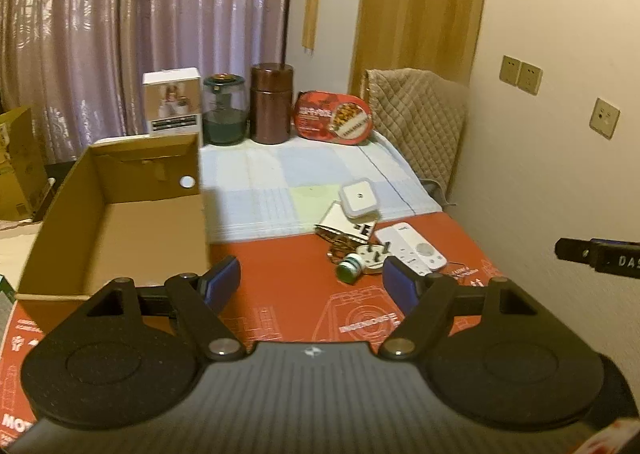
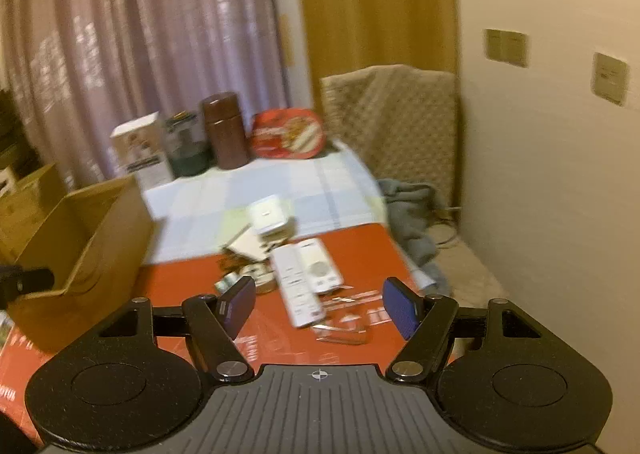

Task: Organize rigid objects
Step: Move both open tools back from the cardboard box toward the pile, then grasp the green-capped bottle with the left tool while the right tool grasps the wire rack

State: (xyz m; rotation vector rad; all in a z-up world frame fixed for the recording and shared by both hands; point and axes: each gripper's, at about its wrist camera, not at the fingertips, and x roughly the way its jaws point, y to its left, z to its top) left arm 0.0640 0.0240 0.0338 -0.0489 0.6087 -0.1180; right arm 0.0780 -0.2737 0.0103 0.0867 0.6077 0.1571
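An open empty cardboard box stands on the red mat at the left; it also shows in the right wrist view. A cluster of small things lies at the right: a white square charger, a white card box, a white plug, a small green-capped bottle and two white remotes. The remotes lie just ahead of my right gripper, which is open and empty. My left gripper is open and empty, low over the mat between the cardboard box and the cluster.
At the table's back stand a white carton, a glass jar, a brown canister and a red tin. A quilted chair and the wall close the right side. A clear plastic piece lies on the mat.
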